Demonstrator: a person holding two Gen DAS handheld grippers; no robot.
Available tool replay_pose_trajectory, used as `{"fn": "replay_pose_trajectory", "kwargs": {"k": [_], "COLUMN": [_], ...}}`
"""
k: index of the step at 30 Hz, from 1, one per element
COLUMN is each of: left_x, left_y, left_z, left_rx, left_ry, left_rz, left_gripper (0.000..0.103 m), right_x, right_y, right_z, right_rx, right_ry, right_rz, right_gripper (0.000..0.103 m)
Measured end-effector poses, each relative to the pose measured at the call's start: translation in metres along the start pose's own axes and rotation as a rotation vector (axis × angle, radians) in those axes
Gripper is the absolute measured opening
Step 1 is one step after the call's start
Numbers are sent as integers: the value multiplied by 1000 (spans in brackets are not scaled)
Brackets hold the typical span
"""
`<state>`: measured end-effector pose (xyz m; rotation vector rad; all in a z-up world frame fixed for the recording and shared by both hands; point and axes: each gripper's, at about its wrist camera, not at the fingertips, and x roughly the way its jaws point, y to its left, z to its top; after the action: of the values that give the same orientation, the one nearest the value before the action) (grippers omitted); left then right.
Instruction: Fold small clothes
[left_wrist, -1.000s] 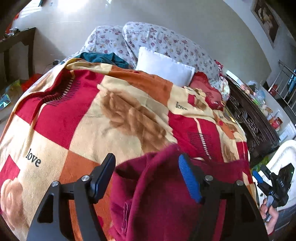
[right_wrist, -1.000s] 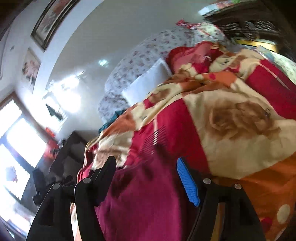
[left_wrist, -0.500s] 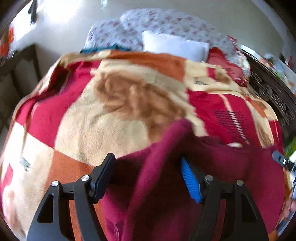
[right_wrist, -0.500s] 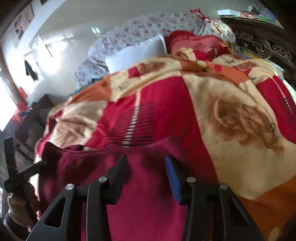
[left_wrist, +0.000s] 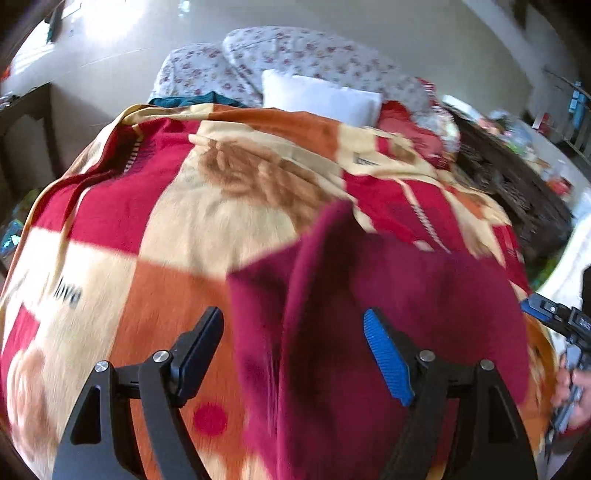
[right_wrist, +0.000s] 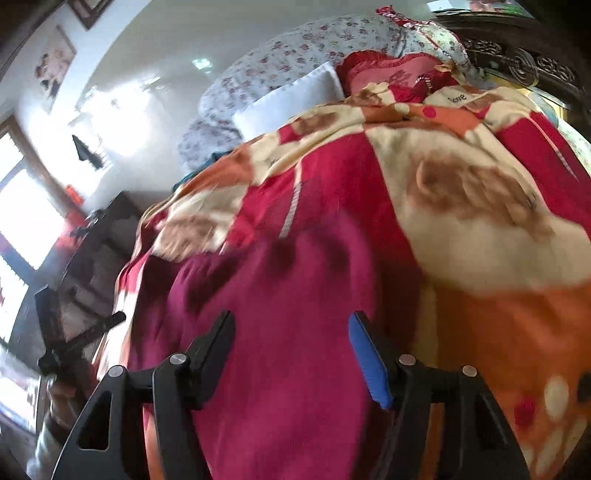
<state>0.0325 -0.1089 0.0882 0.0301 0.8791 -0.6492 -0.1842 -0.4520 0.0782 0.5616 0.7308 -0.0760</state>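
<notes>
left gripper: jaws have just been opening – now wide. The maroon garment lies between them, but neither pad presses on it as far as I can see.
right gripper: a half sec ago its jaws were pinched narrow on the cloth; they've just been opening, now fairly wide. Fabric runs between them; pads look clear of it, tho blur makes it hard to be sure.
garment: maroon, soft, spread on the near part of the blanket, between the two tools. A raised ridge runs from near to far in the left cam view, so it isn't flat yet.
change: a sec ago the cloth bunched up high against the left tool; now it lies lower and broader on the bed – looks let go.
meaning: prob. the lay-down step is done and the cloth is released. Next likely needs a fresh grip on an edge to fold.
risk: that ridge may spoil a neat crease.
far end: white pillow, flowered pillows – well apart from the work.
</notes>
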Motion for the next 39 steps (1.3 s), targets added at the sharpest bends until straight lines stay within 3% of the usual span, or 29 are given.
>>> {"fn": "replay_pose_trajectory", "kwargs": {"k": [5, 11, 12, 13, 14, 15, 16, 18, 22, 24, 26, 30, 32, 34, 36, 39], "left_x": [-33, -22, -19, -15, -11, -6, -4, -7, -17, -11, -7, -24, -35, -45, -45, -31], "left_y": [7, 6, 5, 3, 0, -3, -4, -4, 6, 12, 13, 13, 10, 4, -2, -12], "left_z": [-62, -105, -107, -108, -107, -106, -105, -103, -102, -107, -111, -101, -91, -77, -59, -32], "left_rx": [54, 91, 88, 90, 101, 114, 111, 94, 91, 72, 57, 47, 78, 109, 113, 85], "left_ry": [48, 109, 113, 124, 138, 158, 177, 175, 157, 173, 174, 155, 115, 64, 29, 8], "left_rz": [-3, 2, -4, -16, -23, -32, -55, -62, -75, -76, -77, -55, -32, 6, 28, 38], "left_gripper": [83, 83, 82, 74, 64, 44, 33, 26, 19, 19, 19, 24, 29, 46, 51, 59], "right_x": [-29, -24, -19, -13, -8, -7, -8, -17, -31, -19, -15, -41, -49, -48, -35, -6], "right_y": [0, -9, -11, -11, -11, -11, -12, -11, -3, -8, -13, -9, -1, 9, 21, 37], "right_z": [-60, -102, -105, -106, -106, -105, -103, -99, -99, -104, -106, -94, -86, -75, -62, -42], "right_rx": [-40, -16, -11, -18, -37, -48, -45, -50, -126, -135, -105, -64, -73, -83, -110, -135], "right_ry": [42, 83, 88, 98, 106, 94, 87, 77, 63, 97, 104, 25, -7, -24, -26, -10], "right_rz": [-40, -54, -61, -68, -101, -115, -111, -91, -144, -197, -179, -171, -159, -135, -117, -98], "right_gripper": [69, 68, 64, 45, 32, 26, 18, 15, 11, 8, 8, 10, 12, 19, 26, 27]}}
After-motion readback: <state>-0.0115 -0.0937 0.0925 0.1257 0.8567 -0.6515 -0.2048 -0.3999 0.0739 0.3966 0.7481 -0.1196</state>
